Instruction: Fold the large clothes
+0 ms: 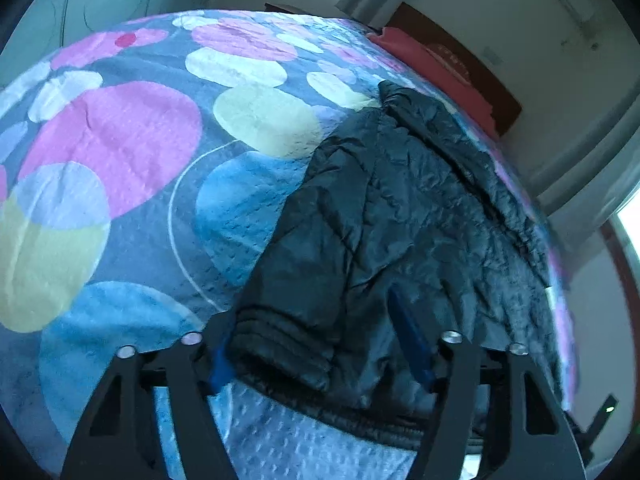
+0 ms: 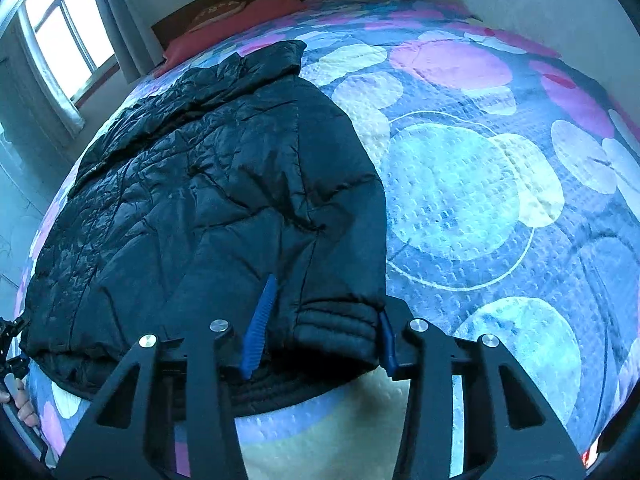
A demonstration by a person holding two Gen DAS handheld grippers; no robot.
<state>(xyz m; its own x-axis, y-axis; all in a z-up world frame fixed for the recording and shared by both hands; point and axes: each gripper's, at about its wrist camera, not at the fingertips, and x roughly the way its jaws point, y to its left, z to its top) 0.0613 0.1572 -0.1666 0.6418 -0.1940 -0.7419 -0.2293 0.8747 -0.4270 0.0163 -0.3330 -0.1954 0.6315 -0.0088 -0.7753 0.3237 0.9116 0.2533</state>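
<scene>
Item: dark puffer jacket, lay flat on the patterned bedspread, hem nearest. Left gripper and right gripper each straddled a ribbed hem corner, jaws part-closed; clamping uncertain. Step: seizing hem. Next, likely: lift together, fold toward collar

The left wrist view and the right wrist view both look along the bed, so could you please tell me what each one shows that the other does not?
Only the left wrist view shows the left gripper straddling a ribbed corner of the dark padded jacket. Only the right wrist view shows the window, a hand at the lower left edge, and the right gripper around the jacket's other ribbed corner. Both show the jacket spread on the circle-patterned bedspread, the red pillow and the headboard.
</scene>
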